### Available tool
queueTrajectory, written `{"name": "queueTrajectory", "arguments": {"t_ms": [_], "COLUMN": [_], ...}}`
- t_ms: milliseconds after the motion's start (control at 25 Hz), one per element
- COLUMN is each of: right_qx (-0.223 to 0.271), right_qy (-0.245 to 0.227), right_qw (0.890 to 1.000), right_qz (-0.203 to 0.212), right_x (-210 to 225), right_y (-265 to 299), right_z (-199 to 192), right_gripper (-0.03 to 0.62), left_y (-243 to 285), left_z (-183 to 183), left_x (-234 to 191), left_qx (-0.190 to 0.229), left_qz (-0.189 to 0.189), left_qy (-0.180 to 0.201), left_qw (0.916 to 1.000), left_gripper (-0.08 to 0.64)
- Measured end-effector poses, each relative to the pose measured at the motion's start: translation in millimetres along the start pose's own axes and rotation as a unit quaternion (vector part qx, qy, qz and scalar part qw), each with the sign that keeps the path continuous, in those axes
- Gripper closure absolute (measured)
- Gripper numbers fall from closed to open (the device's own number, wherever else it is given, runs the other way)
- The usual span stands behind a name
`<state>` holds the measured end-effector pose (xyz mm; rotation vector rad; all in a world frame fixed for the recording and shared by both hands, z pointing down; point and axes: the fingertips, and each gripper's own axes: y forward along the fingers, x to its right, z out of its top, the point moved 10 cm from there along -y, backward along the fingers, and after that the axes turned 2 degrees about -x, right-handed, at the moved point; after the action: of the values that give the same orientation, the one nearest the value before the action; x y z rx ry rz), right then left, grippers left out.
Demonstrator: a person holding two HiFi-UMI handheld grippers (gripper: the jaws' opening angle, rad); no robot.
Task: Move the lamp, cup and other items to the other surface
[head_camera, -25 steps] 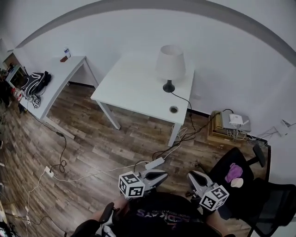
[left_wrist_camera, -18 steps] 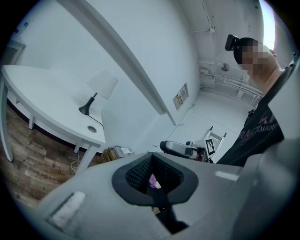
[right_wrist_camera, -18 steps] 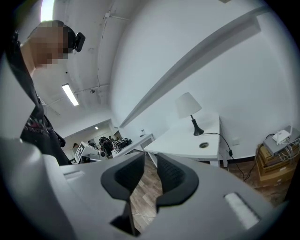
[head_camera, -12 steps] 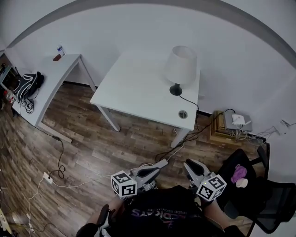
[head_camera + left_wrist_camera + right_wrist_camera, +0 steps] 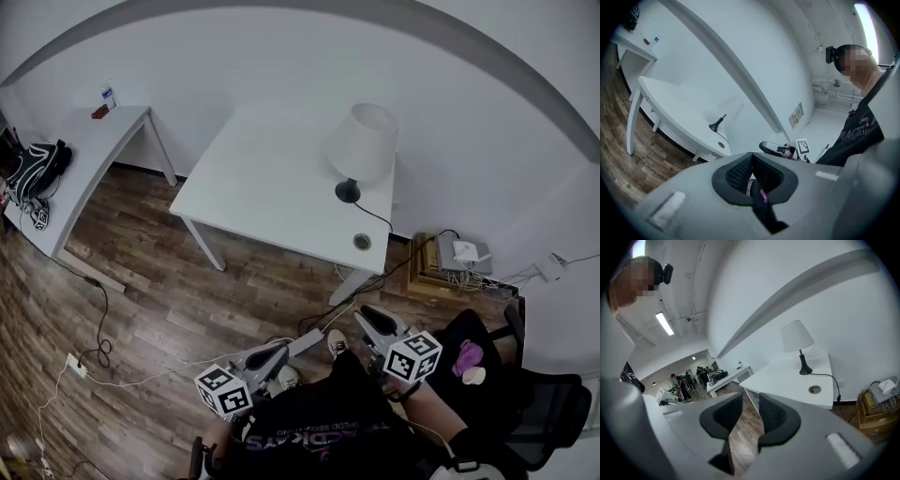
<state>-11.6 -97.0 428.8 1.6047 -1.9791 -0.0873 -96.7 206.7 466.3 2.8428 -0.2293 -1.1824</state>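
A white-shaded lamp (image 5: 362,142) on a black base stands at the right end of the white table (image 5: 262,192), its cord running off the edge. The lamp (image 5: 797,336) shows upright in the right gripper view and small and far off as the lamp (image 5: 731,110) in the left gripper view. My left gripper (image 5: 279,353) hangs over the wood floor short of the table, its pads (image 5: 740,168) meeting with nothing between them. My right gripper (image 5: 367,315) is near the table's front right corner. Its jaws have just been opening and are empty.
A second white table (image 5: 94,141) at the far left carries a dark backpack (image 5: 33,167) and small items (image 5: 105,96). Cables and a power strip (image 5: 314,336) lie on the floor. A black chair (image 5: 525,412) and stacked boxes (image 5: 441,272) stand at the right.
The whole head view has shifted with the person's walking. My left gripper has slid toward the lower left of that view, and my right gripper has moved up toward the table's corner.
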Motion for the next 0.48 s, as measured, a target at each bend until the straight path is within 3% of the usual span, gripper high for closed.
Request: {"name": "queueTrajectory", "arguments": {"t_ms": [240, 480], "right_qx": [-0.044, -0.067], "right_qy": [-0.022, -0.013], "right_qw": [0.999, 0.998], "right_qz": [0.003, -0.001], "right_x": [24, 66], "right_y": [35, 66], "right_z": [14, 23], "right_gripper": [0.468, 0.468], "left_y": [-13, 7], "left_z": [-3, 6], "left_x": [-11, -9], "left_qx": [0.045, 0.046], "left_qz": [0.045, 0.085], "left_qy": [-0.012, -0.027], "left_qw": [0.9979, 0.995], "left_gripper": [0.56, 0.56]}}
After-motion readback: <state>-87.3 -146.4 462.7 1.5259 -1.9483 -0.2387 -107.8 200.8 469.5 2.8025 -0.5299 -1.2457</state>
